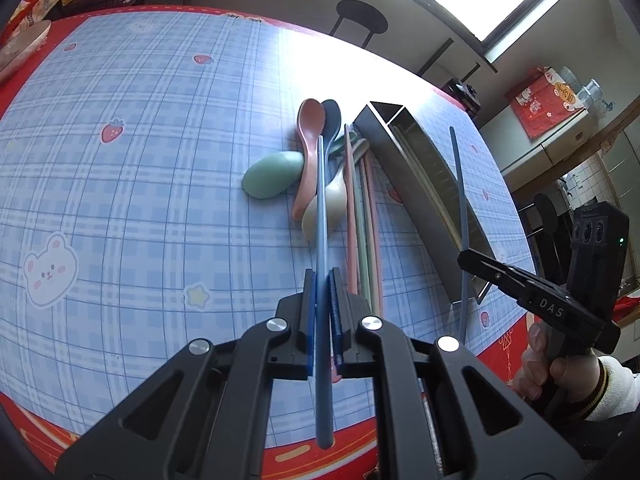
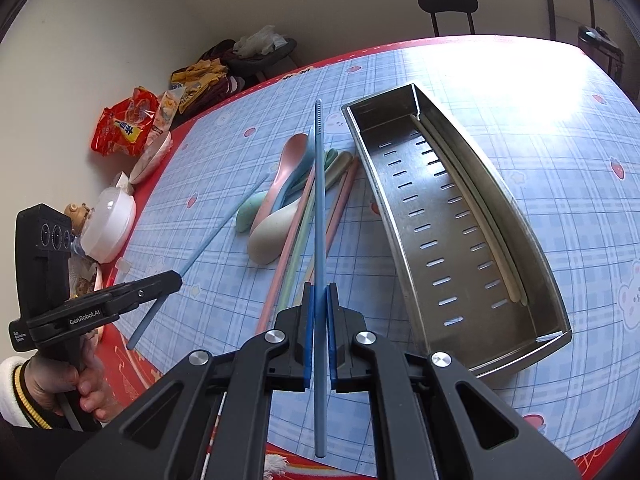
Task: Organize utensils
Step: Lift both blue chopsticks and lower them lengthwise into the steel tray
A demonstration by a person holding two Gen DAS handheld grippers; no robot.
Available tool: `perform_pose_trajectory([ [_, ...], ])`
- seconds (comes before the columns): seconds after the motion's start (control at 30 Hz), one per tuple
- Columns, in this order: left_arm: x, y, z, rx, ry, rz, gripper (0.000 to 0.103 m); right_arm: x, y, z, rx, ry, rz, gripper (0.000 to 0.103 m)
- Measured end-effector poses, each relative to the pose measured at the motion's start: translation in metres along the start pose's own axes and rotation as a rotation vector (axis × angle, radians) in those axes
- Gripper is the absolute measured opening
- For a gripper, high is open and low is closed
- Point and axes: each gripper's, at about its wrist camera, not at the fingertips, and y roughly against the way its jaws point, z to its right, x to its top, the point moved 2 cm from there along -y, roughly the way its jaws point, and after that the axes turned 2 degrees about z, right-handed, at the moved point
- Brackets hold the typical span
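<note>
Blue chopsticks, one clamped in each closed gripper, left gripper (image 1: 322, 280) and right gripper (image 2: 319, 294), hang above the table (image 2: 540, 152) mid-frame; next, drop both into the steel tray (image 2: 532, 240) at right.

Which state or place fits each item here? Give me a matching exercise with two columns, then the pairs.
Column one:
1. left gripper
2. metal tray
3. pink spoon
4. red snack bag

Column two:
A. lying in the utensil pile on the tablecloth
B. shut on a blue chopstick
C. holding a pale chopstick pair along one wall
D. at the table's far edge by the wall

Pairs: 1-B, 2-C, 3-A, 4-D
</note>
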Motion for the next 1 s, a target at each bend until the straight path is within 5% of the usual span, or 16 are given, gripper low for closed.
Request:
perform_pose_trajectory([
  [0.37, 0.04, 0.029, 0.018, -0.047, 0.041, 0.062, 0.011, 0.017, 0.017, 0.017, -0.011, -0.016, 0.064, 0.006],
  [1.0, 0.086, -0.051, 0.093, -0.168, 0.048, -0.099, 0.011, 0.071, 0.03, 0.046, -0.115, 0.089, 0.073, 0.006],
])
